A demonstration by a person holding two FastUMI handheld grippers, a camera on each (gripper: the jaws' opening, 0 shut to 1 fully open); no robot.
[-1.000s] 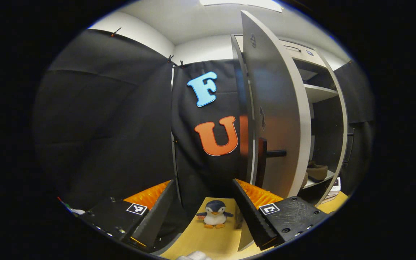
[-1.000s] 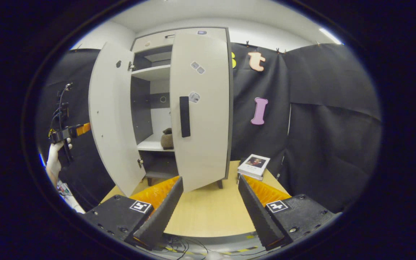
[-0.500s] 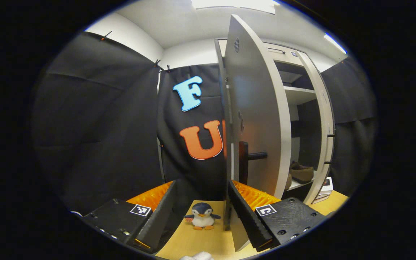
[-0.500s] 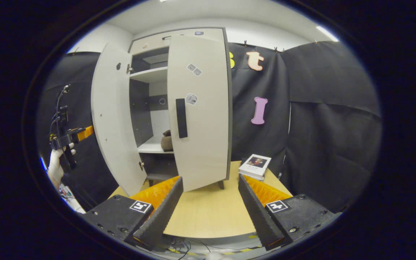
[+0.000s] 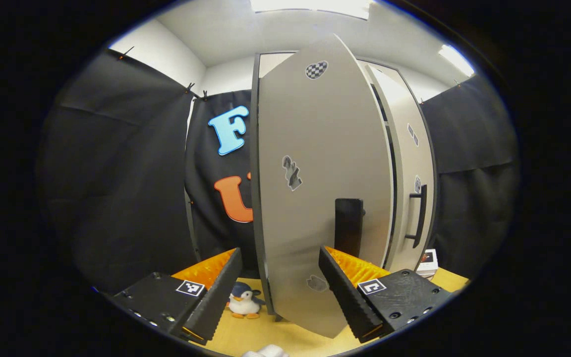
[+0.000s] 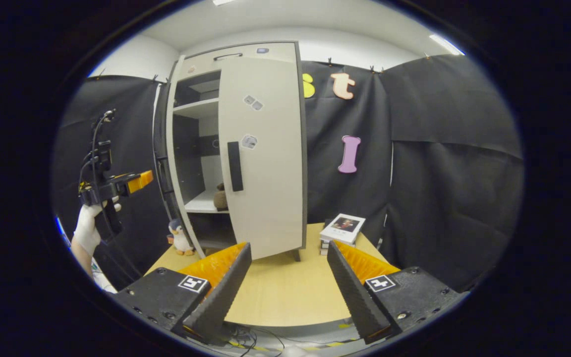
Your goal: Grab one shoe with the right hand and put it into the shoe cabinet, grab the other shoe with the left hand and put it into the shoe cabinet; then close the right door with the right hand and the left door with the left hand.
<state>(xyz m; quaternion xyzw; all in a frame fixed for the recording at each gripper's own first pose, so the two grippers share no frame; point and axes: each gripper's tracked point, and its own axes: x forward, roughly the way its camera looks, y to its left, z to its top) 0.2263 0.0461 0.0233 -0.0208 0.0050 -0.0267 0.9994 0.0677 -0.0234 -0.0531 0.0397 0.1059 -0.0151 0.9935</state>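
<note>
Swinging since the earlier frames, the left door (image 5: 315, 198) showed its outer face in the left gripper view, nearer shut but still ajar; its edge (image 6: 159, 163) stood out from the shoe cabinet (image 6: 246, 54). Right door (image 6: 265, 158) unchanged, closed. One shoe (image 6: 220, 197) lay on the inner shelf. Left gripper (image 5: 280, 292) fingers spread wide, holding nothing, with the door between them. Right gripper (image 6: 288, 292) fingers also wide, empty, over the tabletop (image 6: 285, 287). Penguin toy (image 5: 244, 302) beside the door's foot.
</note>
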